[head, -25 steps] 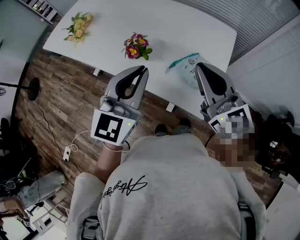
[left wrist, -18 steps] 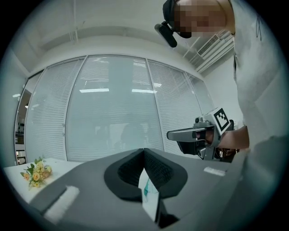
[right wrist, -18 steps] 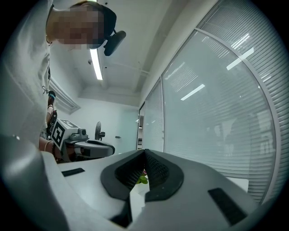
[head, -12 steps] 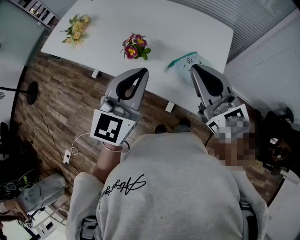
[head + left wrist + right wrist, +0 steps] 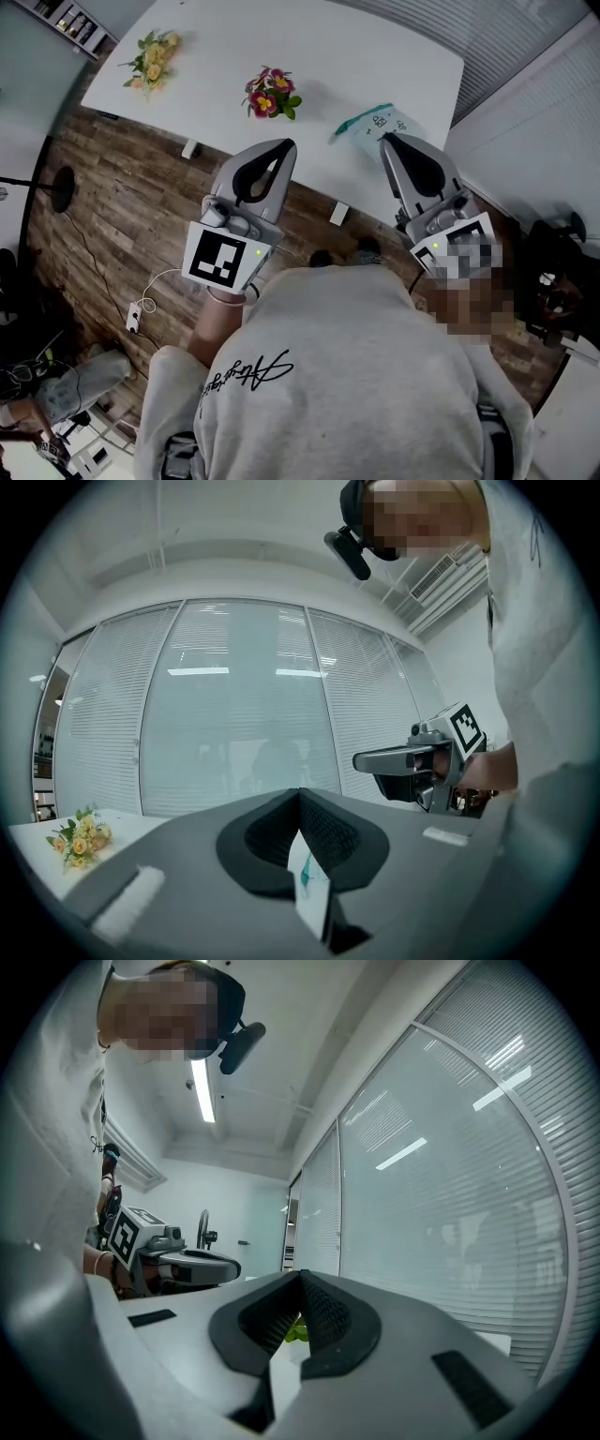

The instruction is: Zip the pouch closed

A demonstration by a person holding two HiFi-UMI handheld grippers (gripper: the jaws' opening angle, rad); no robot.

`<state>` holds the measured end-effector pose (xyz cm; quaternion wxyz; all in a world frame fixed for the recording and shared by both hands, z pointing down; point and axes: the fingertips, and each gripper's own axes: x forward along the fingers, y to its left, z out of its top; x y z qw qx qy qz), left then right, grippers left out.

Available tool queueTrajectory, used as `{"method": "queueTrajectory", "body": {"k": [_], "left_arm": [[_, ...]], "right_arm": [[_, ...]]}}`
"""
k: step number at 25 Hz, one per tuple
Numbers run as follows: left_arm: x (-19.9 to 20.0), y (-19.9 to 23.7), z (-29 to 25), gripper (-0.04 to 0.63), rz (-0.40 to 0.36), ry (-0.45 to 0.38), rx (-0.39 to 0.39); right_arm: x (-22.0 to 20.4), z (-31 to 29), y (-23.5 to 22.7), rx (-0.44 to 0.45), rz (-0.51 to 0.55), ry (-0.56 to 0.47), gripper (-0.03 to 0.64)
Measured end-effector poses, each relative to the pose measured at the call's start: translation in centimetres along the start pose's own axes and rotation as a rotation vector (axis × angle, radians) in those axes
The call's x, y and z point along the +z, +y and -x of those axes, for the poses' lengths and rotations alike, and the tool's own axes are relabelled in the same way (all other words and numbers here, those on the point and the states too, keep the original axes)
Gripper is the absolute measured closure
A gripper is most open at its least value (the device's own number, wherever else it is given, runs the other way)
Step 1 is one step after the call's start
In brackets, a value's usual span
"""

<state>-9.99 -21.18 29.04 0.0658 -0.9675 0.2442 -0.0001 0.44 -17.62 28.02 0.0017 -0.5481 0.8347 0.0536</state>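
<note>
On the far left of the white rectangular tabletop [image 5: 356, 47] lies a small bunch of yellow artificial flowers [image 5: 153, 54], and well apart from it toward the middle stands a bunch of pink and red flowers with green leaves [image 5: 270, 94]. Just below those, over the table's near edge and the brown wood-plank floor [image 5: 112, 187], the grey left gripper [image 5: 287, 142] is held out level; its own view shows the dark ribbed pads pressed together at the tip with nothing pinched between them. Further right, the translucent pale pouch with teal print [image 5: 373, 124] lies flat on the table near the front edge, toward the right end. The grey right gripper [image 5: 385, 139] points at it, its tip over the pouch's near edge in the head view; whether it touches cannot be told. Its jaws too are pressed together, holding nothing. The person's grey sweatshirt [image 5: 337, 375] fills the foreground below both grippers.
</note>
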Motion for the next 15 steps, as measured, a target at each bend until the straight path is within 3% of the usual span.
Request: {"method": "queueTrajectory", "body": {"k": [15], "left_arm": [[-0.08,-0.46,0.04,0.595,-0.009,0.001,-0.02]], "right_arm": [[0.06,0.44,0.63,-0.019,-0.001,-0.01,0.615]]}}
